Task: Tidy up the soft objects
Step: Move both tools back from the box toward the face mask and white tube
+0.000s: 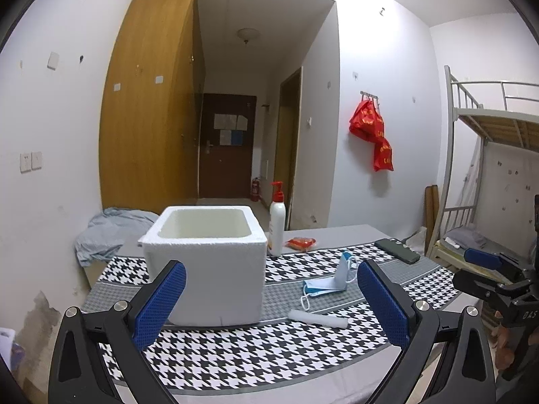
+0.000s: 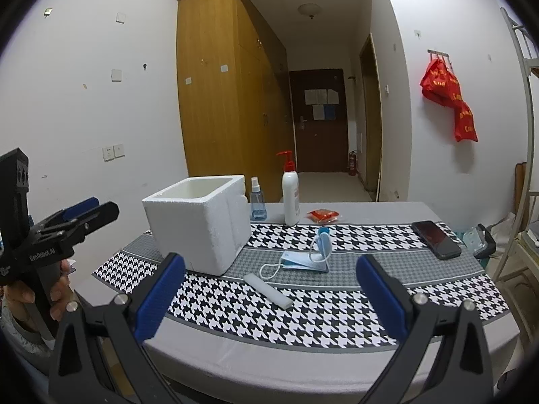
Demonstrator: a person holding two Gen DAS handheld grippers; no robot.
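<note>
A white foam box (image 1: 205, 262) (image 2: 197, 224) stands open on the houndstooth cloth. To its right lie blue face masks (image 1: 331, 281) (image 2: 305, 256), one part standing up, and a white foam strip (image 1: 318, 318) (image 2: 267, 291) in front of them. A small red packet (image 1: 300, 243) (image 2: 322, 215) lies further back. My left gripper (image 1: 269, 306) is open and empty, just in front of the box. My right gripper (image 2: 269, 298) is open and empty, near the table's front edge, short of the strip. Each gripper shows at the edge of the other's view.
A white pump bottle (image 1: 277, 225) (image 2: 290, 195) and a blue spray bottle (image 2: 257, 203) stand behind the box. A black phone (image 1: 397, 250) (image 2: 436, 239) lies at the right. A bunk bed (image 1: 488, 155) stands right of the table (image 2: 337, 363).
</note>
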